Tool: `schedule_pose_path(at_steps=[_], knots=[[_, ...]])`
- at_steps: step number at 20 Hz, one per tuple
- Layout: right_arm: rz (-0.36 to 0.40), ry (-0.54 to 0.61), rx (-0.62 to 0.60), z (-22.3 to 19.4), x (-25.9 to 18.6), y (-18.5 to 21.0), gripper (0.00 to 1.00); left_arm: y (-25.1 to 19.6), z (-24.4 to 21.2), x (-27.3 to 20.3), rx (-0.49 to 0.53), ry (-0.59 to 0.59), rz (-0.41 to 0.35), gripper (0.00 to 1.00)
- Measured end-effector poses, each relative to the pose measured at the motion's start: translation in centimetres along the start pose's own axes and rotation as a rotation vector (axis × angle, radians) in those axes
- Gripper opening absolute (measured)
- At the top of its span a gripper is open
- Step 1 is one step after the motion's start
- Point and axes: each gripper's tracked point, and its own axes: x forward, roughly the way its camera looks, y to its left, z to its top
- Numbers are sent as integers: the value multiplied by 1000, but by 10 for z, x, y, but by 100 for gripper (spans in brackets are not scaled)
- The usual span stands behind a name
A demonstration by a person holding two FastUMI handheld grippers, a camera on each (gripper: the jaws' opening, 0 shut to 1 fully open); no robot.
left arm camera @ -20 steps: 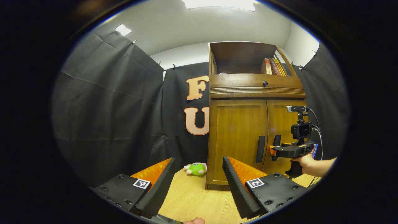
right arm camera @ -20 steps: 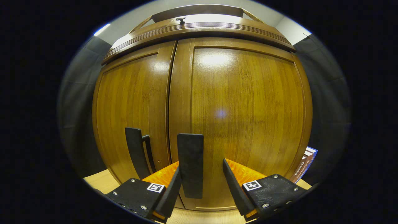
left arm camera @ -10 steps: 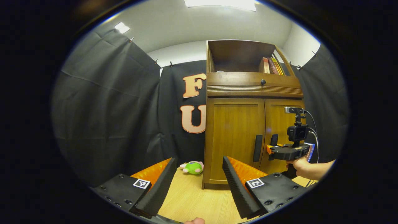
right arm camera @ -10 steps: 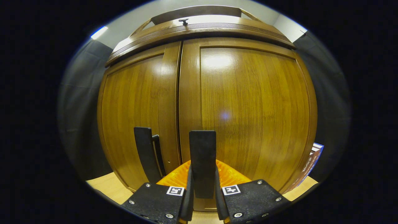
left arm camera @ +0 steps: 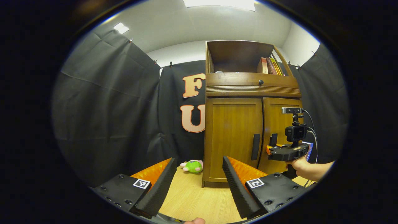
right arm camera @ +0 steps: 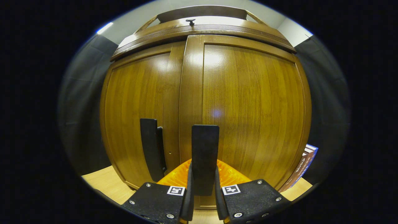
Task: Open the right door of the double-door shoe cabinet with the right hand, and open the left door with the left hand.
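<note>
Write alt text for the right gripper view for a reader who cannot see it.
The right hand-held gripper is shut on the dark vertical handle of the shoe cabinet's right door. The left door and its handle stand beside it, and the wooden cabinet rests on a light wood floor.

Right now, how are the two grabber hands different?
The right gripper is shut on the right door handle, up against the cabinet; the left gripper is open, holding nothing, back from the cabinet over the wooden floor. Both point at the cabinet.
</note>
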Motion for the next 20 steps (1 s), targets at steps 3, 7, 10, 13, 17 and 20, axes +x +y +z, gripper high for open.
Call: schedule_pose_path(at_steps=[3,7,10,13,17,20], knots=[[14,-4,-4,0,-22,-3,30,-2,-2,-4,0,8,1,99],[42,-21,15,-1,-56,-12,29,-8,1,-7,7,6,-5,97],[62,-11,31,-3,-73,-19,28,-15,2,-7,10,3,-15,95],[74,-4,36,-4,-88,-24,27,-25,3,-8,11,1,-29,95],[75,-10,35,-3,-107,-34,27,-40,2,-9,16,5,-53,97],[74,-9,31,-8,-122,-44,36,-52,1,-9,13,4,-70,96]])
